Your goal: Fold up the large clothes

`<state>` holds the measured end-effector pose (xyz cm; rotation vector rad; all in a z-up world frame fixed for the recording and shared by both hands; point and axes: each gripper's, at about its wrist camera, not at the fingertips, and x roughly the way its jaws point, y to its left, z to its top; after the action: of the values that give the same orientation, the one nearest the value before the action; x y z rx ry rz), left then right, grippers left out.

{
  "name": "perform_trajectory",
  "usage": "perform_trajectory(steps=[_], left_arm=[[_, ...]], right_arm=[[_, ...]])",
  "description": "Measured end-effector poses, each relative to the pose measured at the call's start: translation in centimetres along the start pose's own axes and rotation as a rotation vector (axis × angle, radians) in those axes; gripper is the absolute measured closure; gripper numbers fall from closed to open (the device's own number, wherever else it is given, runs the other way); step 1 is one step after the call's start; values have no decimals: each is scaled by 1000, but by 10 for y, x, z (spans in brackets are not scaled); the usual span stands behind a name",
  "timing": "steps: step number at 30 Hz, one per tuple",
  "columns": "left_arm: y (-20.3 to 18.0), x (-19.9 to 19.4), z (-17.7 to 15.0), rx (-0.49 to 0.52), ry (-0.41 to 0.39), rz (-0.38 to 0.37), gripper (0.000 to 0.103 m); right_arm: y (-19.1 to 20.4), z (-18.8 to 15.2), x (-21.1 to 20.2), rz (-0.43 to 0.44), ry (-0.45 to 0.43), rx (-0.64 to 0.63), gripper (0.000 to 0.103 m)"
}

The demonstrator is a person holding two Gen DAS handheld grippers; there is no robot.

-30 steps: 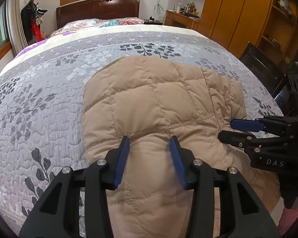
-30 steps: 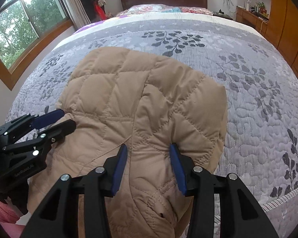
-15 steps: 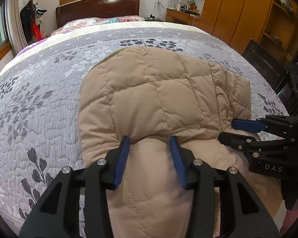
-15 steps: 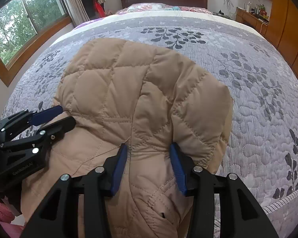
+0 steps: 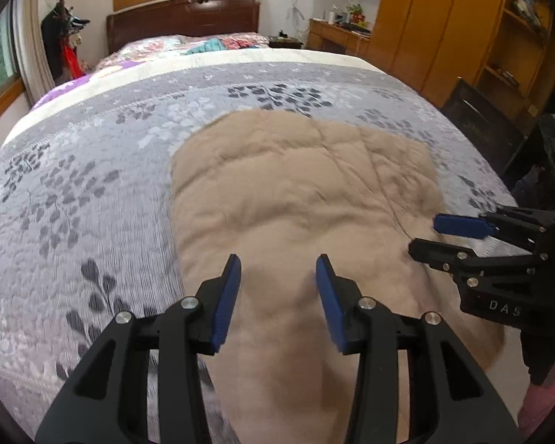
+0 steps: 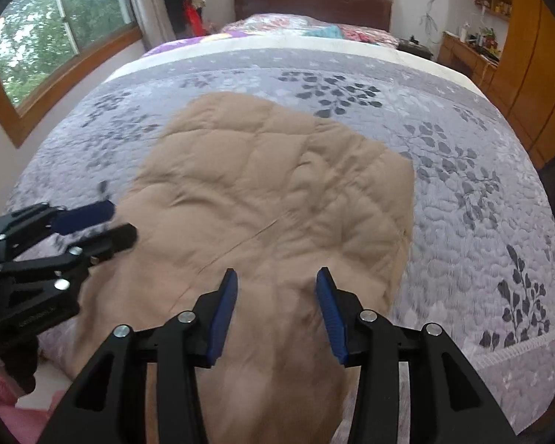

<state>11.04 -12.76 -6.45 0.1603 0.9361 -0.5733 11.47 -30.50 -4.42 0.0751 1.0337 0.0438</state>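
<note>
A grey quilted bedspread (image 5: pixel 92 192) with dark leaf prints fills the middle of both views. At the top centre stands a dark wooden headboard (image 5: pixel 183 18), with colourful bedding (image 5: pixel 203 44) just below it. A coat rack (image 5: pixel 64 37) with hanging items is at the upper left, beside a wood-framed window (image 6: pixel 37 48). Orange-brown wardrobes (image 5: pixel 444 26) and a low desk (image 5: pixel 336 35) are at the upper right.

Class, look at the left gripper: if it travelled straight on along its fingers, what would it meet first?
Most likely the tan quilted jacket already bunched between the left gripper pads; the bedspread lies beneath.
</note>
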Motion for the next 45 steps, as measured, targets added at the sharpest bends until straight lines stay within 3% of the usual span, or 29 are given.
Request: perform_trajectory(steps=[5,14,24,39,45], left_arm=[[-6,-22,-30,54,-15,21,61],[-3,-34,-57,38,-10,5,61],[13,-10,-67,-23,37,-32,54],[9,6,-80,8,13,-4,53],[14,3,-75,-22,24,-33,53]], right_arm=[[10,-25,-22,10,-16,-38,59],[8,-50,-25,9,-6,-12,59],[2,-60,0,28,24,16,59],[3,-76,18,10,-25,33,58],[4,-71,12,17,-20,37,57]])
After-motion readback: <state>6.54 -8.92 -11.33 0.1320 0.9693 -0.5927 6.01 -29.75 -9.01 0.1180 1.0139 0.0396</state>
